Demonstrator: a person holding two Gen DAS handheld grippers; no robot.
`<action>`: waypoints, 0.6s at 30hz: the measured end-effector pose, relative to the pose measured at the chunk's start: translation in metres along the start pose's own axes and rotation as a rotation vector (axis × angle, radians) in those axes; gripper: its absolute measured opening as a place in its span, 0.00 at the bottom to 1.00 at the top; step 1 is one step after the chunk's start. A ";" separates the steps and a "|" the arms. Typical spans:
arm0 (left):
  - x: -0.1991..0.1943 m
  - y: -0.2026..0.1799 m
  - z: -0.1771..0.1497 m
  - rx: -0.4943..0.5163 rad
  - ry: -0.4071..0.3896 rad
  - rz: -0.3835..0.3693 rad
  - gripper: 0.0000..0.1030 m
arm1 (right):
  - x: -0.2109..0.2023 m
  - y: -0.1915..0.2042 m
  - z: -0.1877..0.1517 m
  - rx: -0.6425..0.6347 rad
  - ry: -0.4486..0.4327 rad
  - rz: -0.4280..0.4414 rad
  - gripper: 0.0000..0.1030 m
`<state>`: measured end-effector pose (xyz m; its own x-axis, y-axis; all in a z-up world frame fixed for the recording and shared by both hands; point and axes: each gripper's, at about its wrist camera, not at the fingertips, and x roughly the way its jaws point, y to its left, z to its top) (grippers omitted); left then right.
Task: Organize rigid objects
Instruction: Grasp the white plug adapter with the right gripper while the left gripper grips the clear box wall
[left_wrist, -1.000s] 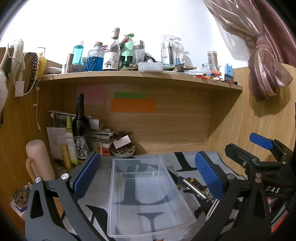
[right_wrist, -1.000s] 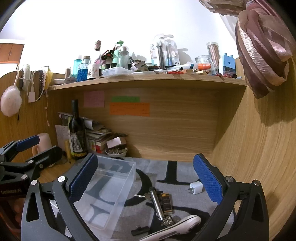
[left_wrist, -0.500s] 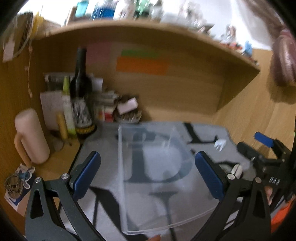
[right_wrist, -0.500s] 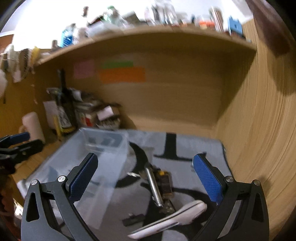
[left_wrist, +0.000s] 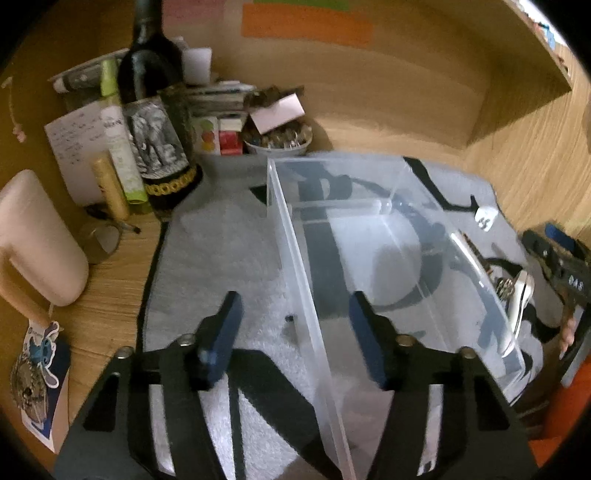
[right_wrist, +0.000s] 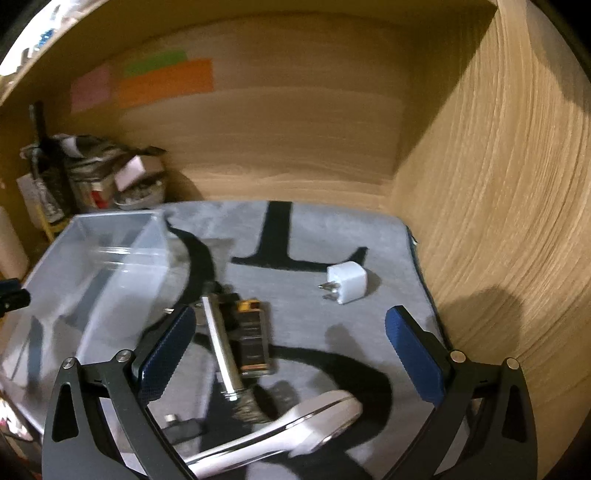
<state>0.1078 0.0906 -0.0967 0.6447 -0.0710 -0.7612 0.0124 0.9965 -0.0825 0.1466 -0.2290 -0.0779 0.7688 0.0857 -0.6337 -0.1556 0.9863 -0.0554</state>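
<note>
Left wrist view: the left gripper (left_wrist: 295, 334) straddles the near-left wall of the clear plastic bin (left_wrist: 384, 236), one pad outside on the grey mat (left_wrist: 218, 258), the other inside the bin. The fingers (left_wrist: 221, 332) stand apart and no contact with the wall shows, so this reads as lining up to pinch the wall and steady the bin, not a grip. The gripper tilts downward, with the bin running off toward 1 o'clock. A wine bottle (left_wrist: 155, 110) stands at 11 o'clock, a pink mug (left_wrist: 37, 240) at 9 o'clock

Right wrist view: the right gripper (right_wrist: 291, 354) hangs with its fingers (right_wrist: 166, 347) spread wide and nothing between them, pitched down over the loose items lying on the mat beside the bin, probably to pick one. A metal cylinder (right_wrist: 221, 350) and a dark lighter (right_wrist: 251, 339) lie touching at 11 o'clock, a white handle-like tool (right_wrist: 288, 428) at 6 o'clock, a white charger plug (right_wrist: 347, 282) at 1 o'clock, apart. The bin sits at 9 o'clock, seemingly empty, close enough for short transfers
</note>
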 end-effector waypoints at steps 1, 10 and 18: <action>0.003 0.000 0.000 0.000 0.016 -0.006 0.43 | 0.004 -0.002 0.002 -0.003 0.009 -0.005 0.93; 0.016 0.004 0.000 -0.036 0.076 -0.053 0.22 | 0.056 -0.029 0.025 0.007 0.135 -0.064 0.73; 0.016 -0.002 0.001 -0.019 0.057 -0.056 0.12 | 0.105 -0.050 0.033 0.042 0.271 -0.064 0.62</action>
<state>0.1187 0.0878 -0.1078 0.5985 -0.1296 -0.7906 0.0321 0.9899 -0.1380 0.2553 -0.2642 -0.1160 0.5810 -0.0123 -0.8138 -0.0817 0.9940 -0.0733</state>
